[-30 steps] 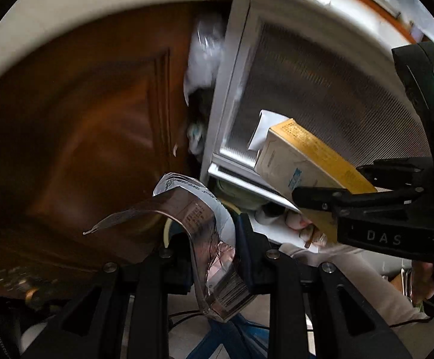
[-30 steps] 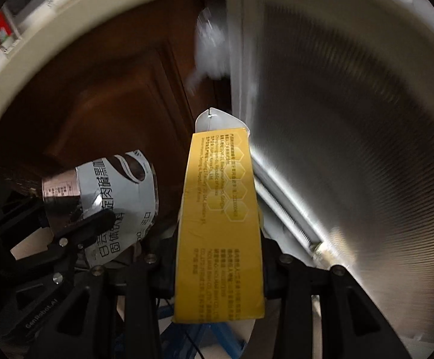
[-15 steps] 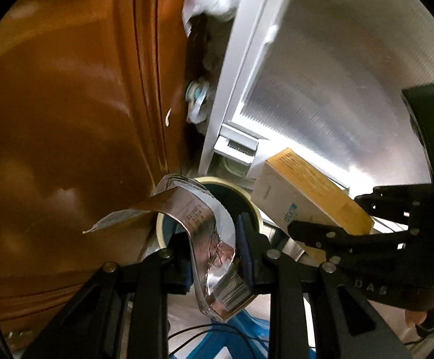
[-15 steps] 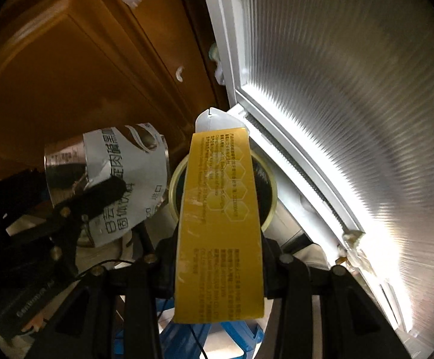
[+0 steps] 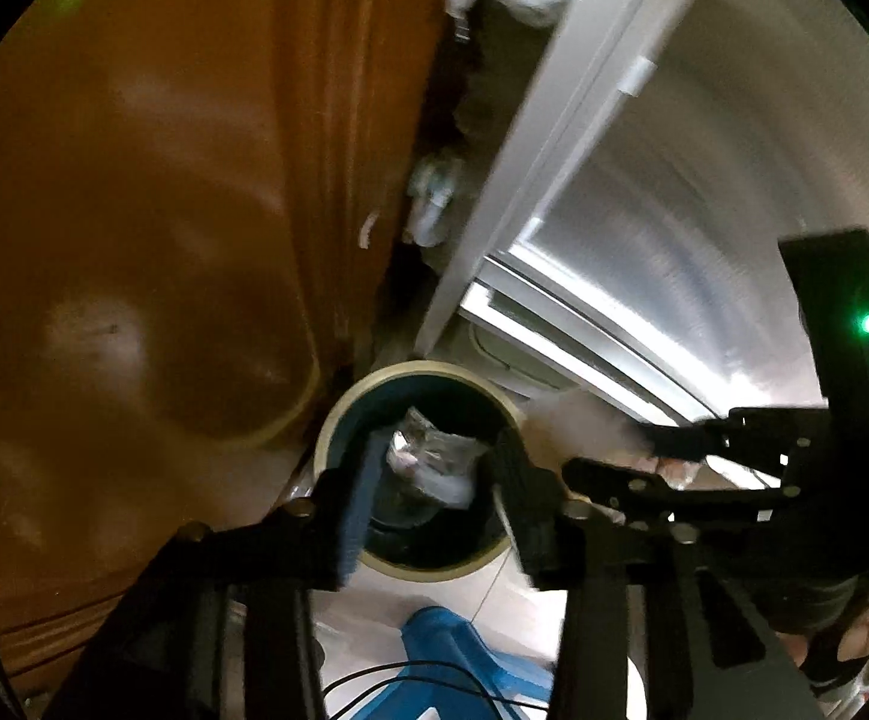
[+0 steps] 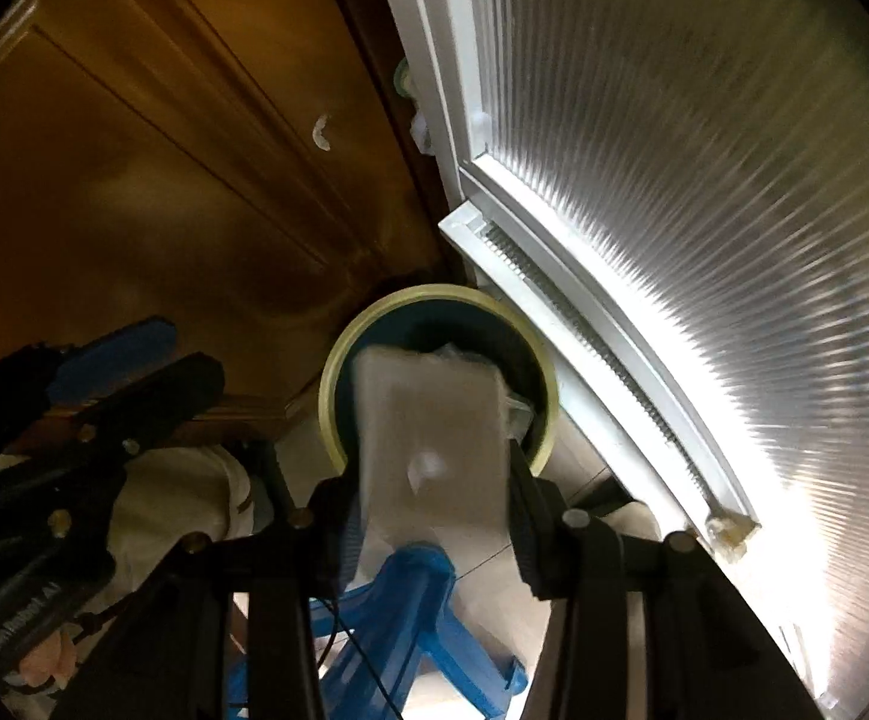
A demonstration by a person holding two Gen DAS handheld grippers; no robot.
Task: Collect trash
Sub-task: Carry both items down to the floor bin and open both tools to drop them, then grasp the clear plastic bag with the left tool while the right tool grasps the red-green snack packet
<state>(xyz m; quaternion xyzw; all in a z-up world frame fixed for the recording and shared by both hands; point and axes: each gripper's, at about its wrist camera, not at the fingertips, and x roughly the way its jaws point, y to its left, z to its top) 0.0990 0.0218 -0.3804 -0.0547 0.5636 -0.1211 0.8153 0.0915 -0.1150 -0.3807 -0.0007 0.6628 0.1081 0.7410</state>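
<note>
Below both our grippers: round cream-rimmed bin (image 5: 338,420), crumpled wrapper (image 5: 434,468) inside.
Our left gripper (image 5: 434,480) just opened, nothing pinched; right gripper (image 6: 434,480) straddles the blurred carton (image 6: 434,450), grip unclear.

Blurred box (image 6: 431,450) between the right gripper (image 6: 431,516) jaws, over the bin (image 6: 332,384)

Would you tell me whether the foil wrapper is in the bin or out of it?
In: the foil wrapper lies down inside the bin, clear of the left gripper, whose jaws have just opened.
</note>
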